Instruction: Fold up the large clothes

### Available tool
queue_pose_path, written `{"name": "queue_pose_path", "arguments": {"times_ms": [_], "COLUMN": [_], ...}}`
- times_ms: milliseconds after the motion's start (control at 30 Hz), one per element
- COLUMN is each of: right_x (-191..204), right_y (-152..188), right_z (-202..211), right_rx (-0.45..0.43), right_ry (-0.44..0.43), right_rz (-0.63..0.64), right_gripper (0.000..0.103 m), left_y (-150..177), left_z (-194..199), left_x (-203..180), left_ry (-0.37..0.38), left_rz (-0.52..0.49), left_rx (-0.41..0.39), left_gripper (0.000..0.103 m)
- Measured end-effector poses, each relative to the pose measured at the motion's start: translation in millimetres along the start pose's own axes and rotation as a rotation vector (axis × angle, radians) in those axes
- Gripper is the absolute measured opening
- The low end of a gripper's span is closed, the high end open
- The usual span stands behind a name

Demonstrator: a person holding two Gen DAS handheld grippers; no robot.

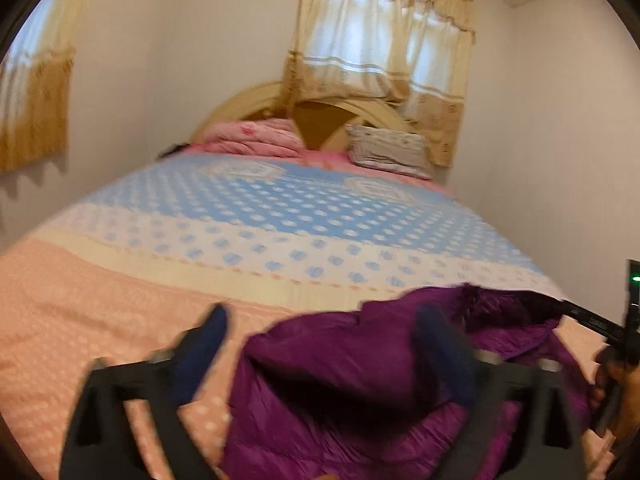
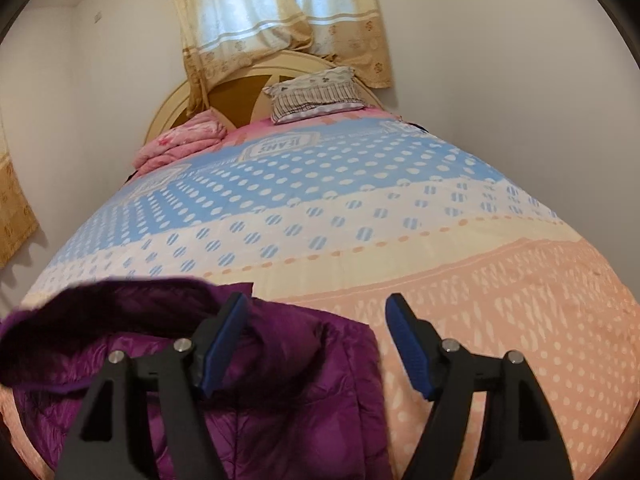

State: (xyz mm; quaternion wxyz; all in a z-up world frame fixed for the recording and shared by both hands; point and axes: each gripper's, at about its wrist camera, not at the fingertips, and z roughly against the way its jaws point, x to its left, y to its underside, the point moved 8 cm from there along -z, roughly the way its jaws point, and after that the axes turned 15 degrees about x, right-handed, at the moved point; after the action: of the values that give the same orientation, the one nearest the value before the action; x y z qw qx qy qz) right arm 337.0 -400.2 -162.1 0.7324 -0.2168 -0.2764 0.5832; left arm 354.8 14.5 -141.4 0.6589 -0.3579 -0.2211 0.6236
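Note:
A purple puffer jacket (image 1: 340, 364) with a dark fur-trimmed hood lies crumpled on the peach end of the bed (image 1: 80, 300). My left gripper (image 1: 322, 320) stands wide open above it. Its left finger is over the bedspread and its right finger over the jacket, and neither pad presses on the cloth. In the right wrist view the jacket (image 2: 320, 364) fills the lower left. My right gripper (image 2: 316, 302) is open over the jacket's right edge, with its left finger above the fabric and its right finger above the bedspread (image 2: 500, 300). A hand (image 1: 628, 384) shows at the left wrist view's right edge.
The bedspread runs in peach, cream, white and blue dotted bands to a rounded wooden headboard (image 2: 240, 92). A folded pink quilt (image 2: 180, 140) and a striped pillow (image 2: 316, 96) lie at the head. Curtained windows (image 2: 272, 12) and white walls close in around the bed.

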Motion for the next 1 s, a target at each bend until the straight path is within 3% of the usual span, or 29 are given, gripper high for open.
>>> {"name": "queue_pose_path", "arguments": {"times_ms": [233,267,300,367,500,567,700,767,1000], "right_x": [22.6,31.8,40.6,62.2,95.4,98.6,92.0,86.5,79.6], "right_y": [-1.0,-0.5,0.7,5.7,12.4,12.6,19.2,23.7,31.3], "right_z": [11.3,13.5,12.2,4.0,-28.5,-47.3,-82.1,-89.8,-98.7], "right_rx": [-0.016,-0.008,0.006,0.052,0.136,0.156,0.189,0.199,0.205], "right_ry": [-0.002,-0.004,-0.007,-0.01,0.004,0.014,0.06,0.061,0.066], "right_rz": [0.024,0.041,0.063,0.122,0.207,0.202,0.191,0.169,0.147], "right_gripper": [0.075,0.067,0.049,0.036,0.036,0.036,0.036,0.036,0.036], "left_y": [1.2,3.9,4.8,3.5,-6.3,-5.5,6.5,16.0,23.2], "left_z": [-2.2,-6.4,-9.6,-22.8,-59.5,-85.7,-141.2,-158.6,-172.7], "left_x": [-16.2,-22.3,-27.9,-44.7,-73.9,-73.3,-45.3,-35.6,-36.5], "left_ry": [-0.199,-0.201,-0.195,-0.189,-0.302,-0.339,-0.377,-0.358,-0.35], "left_rz": [-0.087,-0.1,-0.111,-0.166,-0.308,-0.323,-0.227,-0.19,-0.21], "left_rx": [-0.034,-0.028,-0.022,-0.004,-0.016,0.028,0.184,0.247,0.294], "left_gripper": [0.101,0.101,0.101,0.101,0.101,0.101,0.101,0.101,0.101]}}
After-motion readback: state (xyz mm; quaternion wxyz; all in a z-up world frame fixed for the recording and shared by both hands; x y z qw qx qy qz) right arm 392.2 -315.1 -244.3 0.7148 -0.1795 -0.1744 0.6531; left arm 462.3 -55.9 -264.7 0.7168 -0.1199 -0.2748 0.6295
